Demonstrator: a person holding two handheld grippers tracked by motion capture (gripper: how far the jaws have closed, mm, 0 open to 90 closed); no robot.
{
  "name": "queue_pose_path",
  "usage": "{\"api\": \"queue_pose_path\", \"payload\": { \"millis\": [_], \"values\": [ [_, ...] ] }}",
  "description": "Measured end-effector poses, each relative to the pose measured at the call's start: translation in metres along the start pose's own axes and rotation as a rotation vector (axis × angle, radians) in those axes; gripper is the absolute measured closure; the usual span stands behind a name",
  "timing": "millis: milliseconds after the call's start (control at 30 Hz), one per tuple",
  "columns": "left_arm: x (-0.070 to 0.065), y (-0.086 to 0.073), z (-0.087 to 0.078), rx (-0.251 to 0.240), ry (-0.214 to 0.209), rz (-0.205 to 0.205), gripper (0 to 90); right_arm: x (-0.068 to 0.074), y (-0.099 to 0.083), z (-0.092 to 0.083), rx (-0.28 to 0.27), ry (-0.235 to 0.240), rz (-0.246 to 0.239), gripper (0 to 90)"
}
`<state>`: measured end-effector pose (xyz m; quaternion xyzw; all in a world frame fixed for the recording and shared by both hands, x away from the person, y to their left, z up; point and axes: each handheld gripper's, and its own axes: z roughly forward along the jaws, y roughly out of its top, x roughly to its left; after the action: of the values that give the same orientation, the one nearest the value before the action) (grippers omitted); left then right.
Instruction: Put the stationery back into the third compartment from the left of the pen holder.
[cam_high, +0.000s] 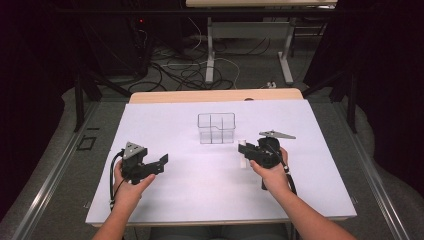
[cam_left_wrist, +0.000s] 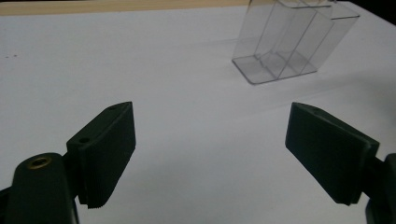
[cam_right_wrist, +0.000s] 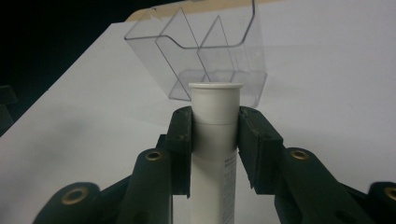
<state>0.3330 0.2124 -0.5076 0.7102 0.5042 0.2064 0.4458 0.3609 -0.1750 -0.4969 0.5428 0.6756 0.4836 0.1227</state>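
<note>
My right gripper (cam_right_wrist: 215, 140) clamps a white tube (cam_right_wrist: 214, 154) near the clear organizer (cam_right_wrist: 205, 56); my left gripper (cam_left_wrist: 210, 154) gapes empty. Tilting could slip the smooth tube.

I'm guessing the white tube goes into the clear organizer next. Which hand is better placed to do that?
Right. The right gripper is shut on the white tube, close beside the clear organizer. The left gripper is open, holds nothing, and sits farther from it.
</note>
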Motion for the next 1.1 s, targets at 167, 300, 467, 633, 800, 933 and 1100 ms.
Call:
{"api": "queue_pose_path", "payload": {
  "millis": [167, 300, 467, 633, 800, 933, 1100],
  "values": [
    [-0.011, 0.0, 0.001, -0.014, -0.043, 0.021, 16.6, 0.01, 0.003, -0.006, -0.062, 0.001, -0.064, 66.6],
    [-0.02, 0.0, 0.002, -0.004, -0.083, 0.038, 20.0, 0.016, 0.004, -0.009, -0.094, 0.006, -0.1, 66.6],
    [-0.032, 0.001, 0.004, 0.018, -0.129, 0.051, 26.8, 0.023, 0.004, -0.013, -0.134, 0.01, -0.141, 66.6],
    [-0.043, 0.003, 0.006, 0.028, -0.195, 0.036, 31.5, 0.032, 0.002, -0.018, -0.159, 0.033, -0.188, 66.6],
    [-0.057, 0.01, 0.008, 0.042, -0.291, 0.026, 34.9, 0.039, -0.002, -0.02, -0.159, 0.058, -0.215, 66.6],
    [-0.071, 0.014, 0.011, 0.043, -0.327, 0.047, 36.5, 0.043, -0.005, -0.021, -0.158, 0.068, -0.24, 66.6],
    [-0.087, 0.019, 0.018, 0.072, -0.38, 0.084, 37.7, 0.047, -0.006, -0.022, -0.166, 0.076, -0.245, 66.6]
  ]
}}
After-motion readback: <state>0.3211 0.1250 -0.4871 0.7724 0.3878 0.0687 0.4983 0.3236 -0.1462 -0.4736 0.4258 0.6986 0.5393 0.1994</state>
